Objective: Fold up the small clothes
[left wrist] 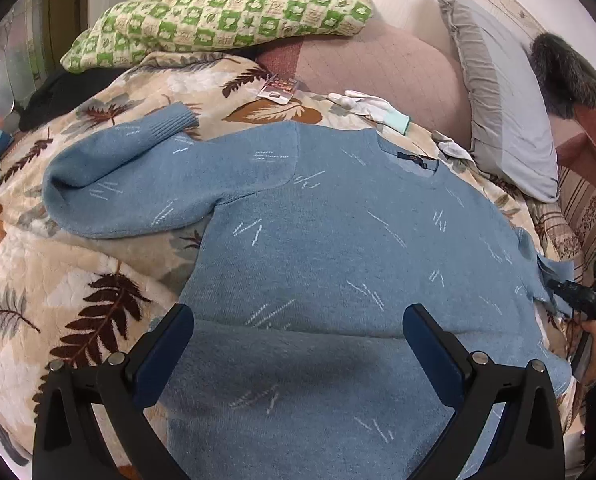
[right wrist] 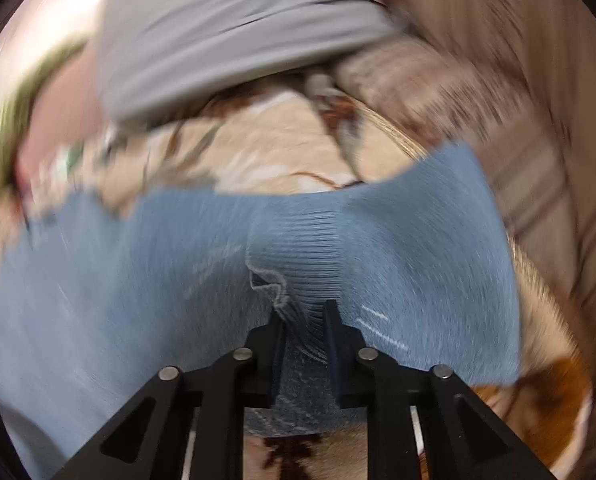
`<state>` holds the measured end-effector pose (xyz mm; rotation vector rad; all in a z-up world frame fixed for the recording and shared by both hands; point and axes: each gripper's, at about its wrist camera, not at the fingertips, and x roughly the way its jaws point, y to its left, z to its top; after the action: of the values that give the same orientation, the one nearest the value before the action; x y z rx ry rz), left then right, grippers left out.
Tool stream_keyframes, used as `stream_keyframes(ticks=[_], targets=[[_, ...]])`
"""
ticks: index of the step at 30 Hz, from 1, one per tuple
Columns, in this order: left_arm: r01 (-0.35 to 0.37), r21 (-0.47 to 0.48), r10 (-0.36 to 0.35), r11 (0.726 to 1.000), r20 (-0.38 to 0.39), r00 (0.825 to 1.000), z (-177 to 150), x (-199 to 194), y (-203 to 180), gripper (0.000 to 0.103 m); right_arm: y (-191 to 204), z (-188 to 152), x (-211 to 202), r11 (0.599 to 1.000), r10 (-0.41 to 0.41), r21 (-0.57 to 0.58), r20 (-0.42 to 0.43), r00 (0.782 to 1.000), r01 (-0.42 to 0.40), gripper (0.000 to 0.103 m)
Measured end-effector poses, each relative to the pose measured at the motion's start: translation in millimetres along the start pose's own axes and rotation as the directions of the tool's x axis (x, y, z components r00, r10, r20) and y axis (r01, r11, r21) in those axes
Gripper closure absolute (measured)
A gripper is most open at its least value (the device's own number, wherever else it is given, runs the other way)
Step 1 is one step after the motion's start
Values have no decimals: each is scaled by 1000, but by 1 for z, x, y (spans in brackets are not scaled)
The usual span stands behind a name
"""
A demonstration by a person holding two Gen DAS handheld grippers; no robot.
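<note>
While spread flat, front up, across bed's leaf-print blanket [left wrist: 58,300] for folding: blue sweater [left wrist: 317,240] | right tool [right wrist: 301,312] clamped on ribbed sleeve cuff [right wrist: 298,248], presumably to fold inward | left tool [left wrist: 298,320] wide open, empty, above hem.

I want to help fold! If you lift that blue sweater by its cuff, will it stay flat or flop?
The soft blue knit sweater will probably flop: its ribbed cuff bunches in the right claw. It likely won't slide, being fuzzy on a plush leaf-print blanket.
</note>
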<state>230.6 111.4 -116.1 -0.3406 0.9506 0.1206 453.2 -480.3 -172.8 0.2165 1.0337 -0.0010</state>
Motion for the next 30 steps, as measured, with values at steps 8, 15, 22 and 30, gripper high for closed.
stream_keyframes(ticks=[8,15,22,30], targets=[[70,-98,-62,993,76,995,-4,-18,46,0,9,26,-74,949,225,202,114,968,-244,93],[114,-226,-90,967,114,989,-12,-16,98,0,194,32,-165,879,475,-53,190,859,-475,94],[128,-323,-95,938,116,989,-12,-11,134,0,373,-27,-133,763,645,-121,82,760,-635,93],[79,-265,-48,961,122,991,-11,-9,124,0,462,-125,25,869,366,-212,-332,870,-446,63]])
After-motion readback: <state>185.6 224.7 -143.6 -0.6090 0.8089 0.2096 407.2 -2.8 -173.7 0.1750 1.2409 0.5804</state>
